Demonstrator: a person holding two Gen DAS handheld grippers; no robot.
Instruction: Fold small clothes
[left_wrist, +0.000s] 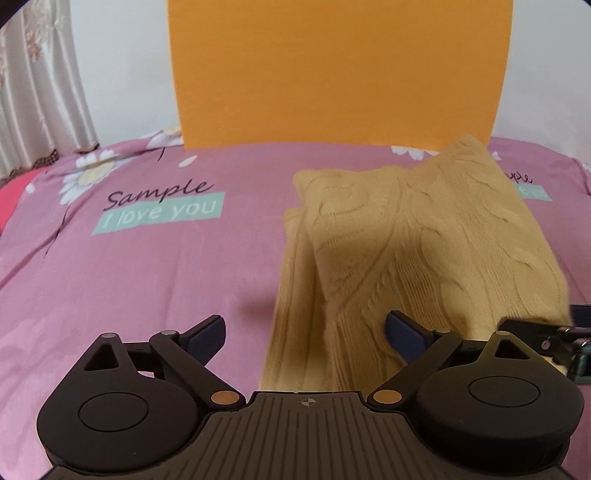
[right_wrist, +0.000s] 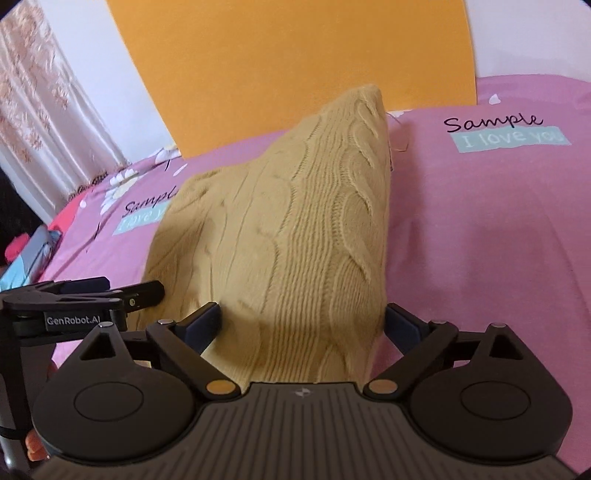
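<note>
Both grippers spread wide, gripping nothing. Left gripper (left_wrist: 304, 332) low over the sheet (left_wrist: 147, 266), its right finger (left_wrist: 404, 332) against the knit (left_wrist: 424, 240), its left finger over bare sheet. Right gripper (right_wrist: 301, 323) straddling the near hem of the knit (right_wrist: 295, 221), cloth lying between the fingers but not pinched.

Knit partly folded, resting on the sheet, one part bulging up toward the far side, a second layer peeking out along its left edge.

Likely trouble: bulky cable knit springing back and undoing the fold once let go; a pinch catching only the top layer, so the layers slide apart; a pinch snagging the sheet too and dragging it; the two grippers, just beside each other, bumping.

Underneath, a soft pink sheet printed with daisies and "Sample I love you". Behind, an orange board (left_wrist: 332, 74) against a white wall, a pale curtain (left_wrist: 37, 92) at the left.
</note>
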